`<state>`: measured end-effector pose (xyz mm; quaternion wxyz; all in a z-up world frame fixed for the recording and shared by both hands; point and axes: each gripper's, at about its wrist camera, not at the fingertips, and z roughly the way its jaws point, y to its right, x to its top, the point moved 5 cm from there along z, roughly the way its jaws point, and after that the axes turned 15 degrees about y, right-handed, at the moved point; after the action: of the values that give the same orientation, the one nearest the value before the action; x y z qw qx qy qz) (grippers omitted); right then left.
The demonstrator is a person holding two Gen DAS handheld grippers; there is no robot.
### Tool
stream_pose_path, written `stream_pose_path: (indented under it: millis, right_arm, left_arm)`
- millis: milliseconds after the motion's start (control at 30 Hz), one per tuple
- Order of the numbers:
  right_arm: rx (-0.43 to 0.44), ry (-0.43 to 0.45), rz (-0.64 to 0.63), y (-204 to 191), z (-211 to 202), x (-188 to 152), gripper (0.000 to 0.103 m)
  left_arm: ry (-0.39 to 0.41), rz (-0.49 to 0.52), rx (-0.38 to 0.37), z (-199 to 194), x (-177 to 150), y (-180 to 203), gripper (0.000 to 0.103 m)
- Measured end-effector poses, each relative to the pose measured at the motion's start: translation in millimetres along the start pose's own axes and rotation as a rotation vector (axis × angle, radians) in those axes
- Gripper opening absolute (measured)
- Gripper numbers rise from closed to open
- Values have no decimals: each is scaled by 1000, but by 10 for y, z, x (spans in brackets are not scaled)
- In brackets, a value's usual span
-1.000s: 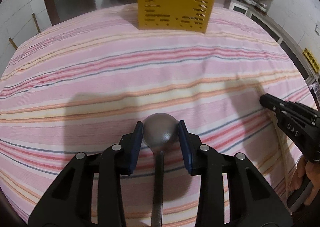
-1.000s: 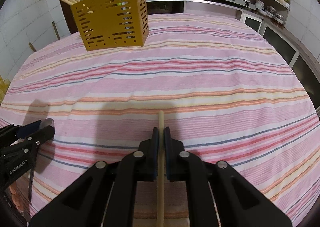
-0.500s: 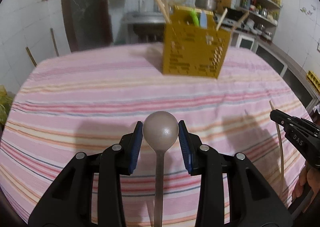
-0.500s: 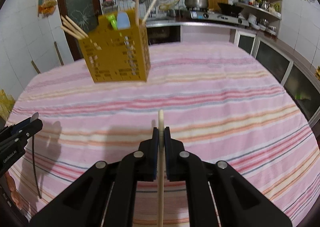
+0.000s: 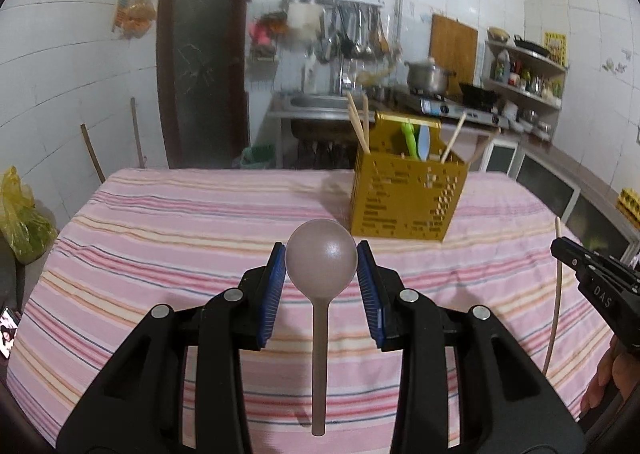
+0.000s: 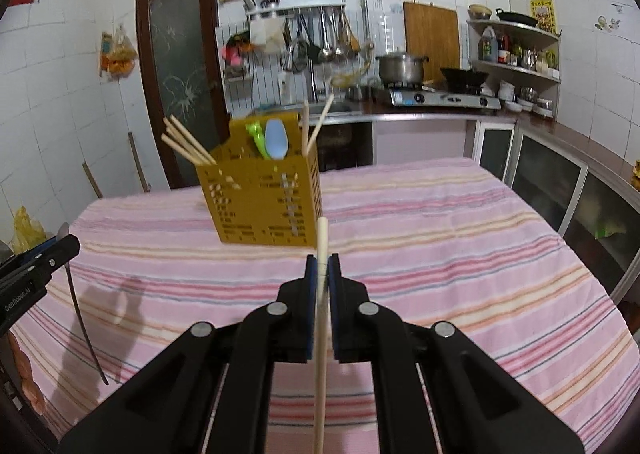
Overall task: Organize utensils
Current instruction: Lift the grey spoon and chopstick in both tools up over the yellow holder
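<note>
Now both utensils are clear of the striped tablecloth (image 5: 168, 238), where a second ago they were still low over it, the holder filling the top of each view. The left gripper (image 5: 321, 274) has come up with the grey spoon (image 5: 321, 259) clamped by its bowl between the blue pads, the handle hanging down toward the near edge. The right gripper (image 6: 322, 274) is closed tight on a single wooden chopstick (image 6: 321, 318), whose tip pokes just above the fingers while the shaft drops away below. With the rise, both cameras have tilted up, so the yellow utensil holder (image 5: 404, 202) now sits far across the table, slightly right of the spoon in the left view and slightly left of the chopstick in the right view, with its open top visible: other chopsticks, a green utensil and a pale blue one already stand in it. Lifting looks finished; what remains, I would judge, is carrying each piece forward over the holder and dropping it in its compartment.
</note>
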<state>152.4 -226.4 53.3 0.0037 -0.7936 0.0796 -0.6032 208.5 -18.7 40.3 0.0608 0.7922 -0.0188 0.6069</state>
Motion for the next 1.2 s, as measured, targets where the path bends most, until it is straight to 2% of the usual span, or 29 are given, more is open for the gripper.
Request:
stream_pose_path:
  millis: [167, 500, 800, 1200]
  right_arm:
    - [4, 58, -2, -8, -40, 140, 6]
    - [2, 135, -33, -40, -69, 354, 6]
    - [9, 171, -36, -62, -57, 477, 6]
    - [10, 199, -50, -95, 53, 670, 6]
  left_arm:
    - [52, 5, 17, -38, 120, -20, 35]
    - [97, -29, 7, -18, 284, -15, 35]
    - [114, -29, 5, 83, 369, -23, 35]
    - [172, -26, -31, 118, 663, 74, 35]
